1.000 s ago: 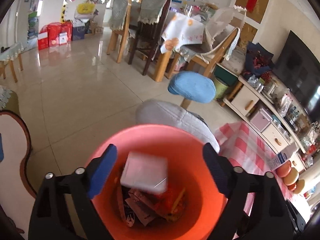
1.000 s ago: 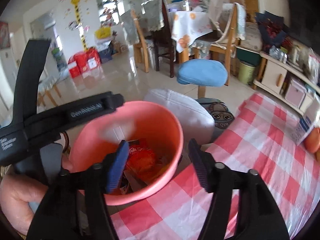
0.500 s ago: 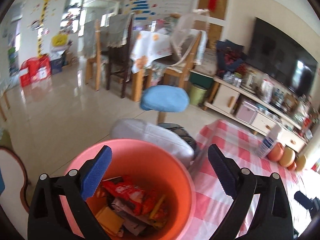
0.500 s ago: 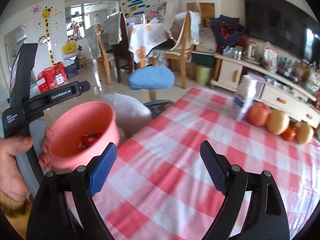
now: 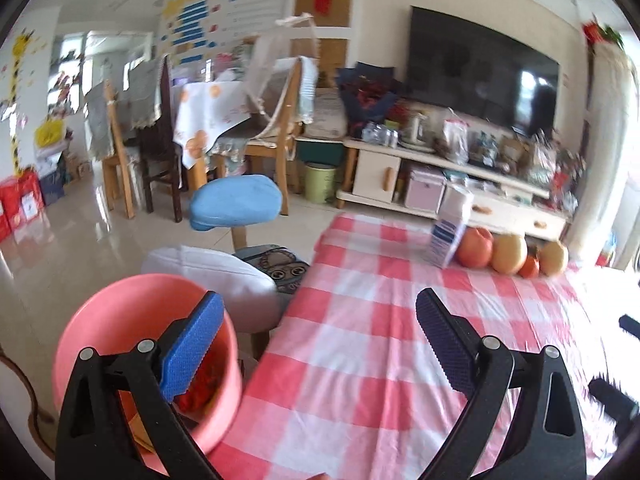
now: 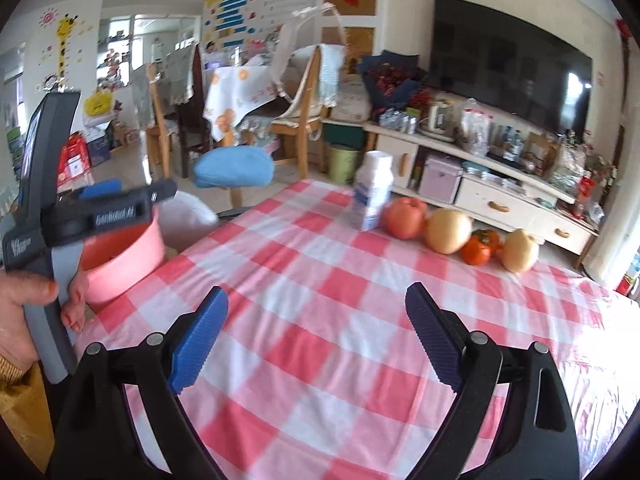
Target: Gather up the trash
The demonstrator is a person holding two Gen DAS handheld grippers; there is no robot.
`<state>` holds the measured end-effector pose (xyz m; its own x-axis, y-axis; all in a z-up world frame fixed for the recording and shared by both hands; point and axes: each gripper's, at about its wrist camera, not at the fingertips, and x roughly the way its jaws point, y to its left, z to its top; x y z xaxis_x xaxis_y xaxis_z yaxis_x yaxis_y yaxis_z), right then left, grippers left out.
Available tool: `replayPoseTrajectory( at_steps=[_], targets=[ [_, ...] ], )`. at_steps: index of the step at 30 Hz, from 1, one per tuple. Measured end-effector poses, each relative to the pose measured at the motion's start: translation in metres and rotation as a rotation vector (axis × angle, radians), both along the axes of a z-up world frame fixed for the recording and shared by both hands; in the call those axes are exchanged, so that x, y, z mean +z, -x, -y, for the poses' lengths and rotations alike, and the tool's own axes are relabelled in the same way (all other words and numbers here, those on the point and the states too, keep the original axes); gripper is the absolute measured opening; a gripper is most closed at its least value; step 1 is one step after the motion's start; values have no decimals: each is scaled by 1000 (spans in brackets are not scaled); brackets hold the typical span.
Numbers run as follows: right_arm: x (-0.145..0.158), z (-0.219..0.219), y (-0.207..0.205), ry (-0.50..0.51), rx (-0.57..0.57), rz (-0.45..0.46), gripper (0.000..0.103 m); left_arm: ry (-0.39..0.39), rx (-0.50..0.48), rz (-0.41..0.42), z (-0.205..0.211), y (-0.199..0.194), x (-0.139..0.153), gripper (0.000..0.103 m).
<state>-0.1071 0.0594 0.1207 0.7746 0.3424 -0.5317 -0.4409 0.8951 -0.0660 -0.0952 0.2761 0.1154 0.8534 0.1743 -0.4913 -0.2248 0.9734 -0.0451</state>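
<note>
A pink bin (image 5: 120, 320) holding red wrappers (image 5: 200, 384) stands at the left edge of the table, low in the left wrist view. My left gripper (image 5: 320, 320) is open and empty, its left finger over the bin's rim and its right finger over the checked cloth (image 5: 360, 360). In the right wrist view my right gripper (image 6: 316, 312) hovers above the cloth (image 6: 320, 280); its jaws are opening with nothing between them. The bin (image 6: 132, 252) lies to its left, behind the left gripper's grey handle (image 6: 60, 280), which a hand (image 6: 24, 308) holds.
A white carton (image 6: 370, 196) and several round fruits (image 6: 448, 232) stand along the table's far edge. Past the table's left side are a grey cushion (image 5: 224, 276), a blue stool (image 5: 236, 202), wooden chairs and a TV cabinet (image 5: 460, 184).
Both views have swung right, from above the bin to the checked table. A white packet seen dropping into the bin is out of sight. Both pairs of jaws stand wider.
</note>
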Motion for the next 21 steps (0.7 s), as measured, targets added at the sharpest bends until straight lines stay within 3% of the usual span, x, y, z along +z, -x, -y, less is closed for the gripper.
replayPoseTrajectory(
  at_steps=[6,21],
  targets=[
    [11,42,4,-27,-66,53,94,-93,-70,-22,56,9,-4,96],
    [22,140,10,-70,-239,144,97,-128,-186,-3,163,33,22,96]
  ],
)
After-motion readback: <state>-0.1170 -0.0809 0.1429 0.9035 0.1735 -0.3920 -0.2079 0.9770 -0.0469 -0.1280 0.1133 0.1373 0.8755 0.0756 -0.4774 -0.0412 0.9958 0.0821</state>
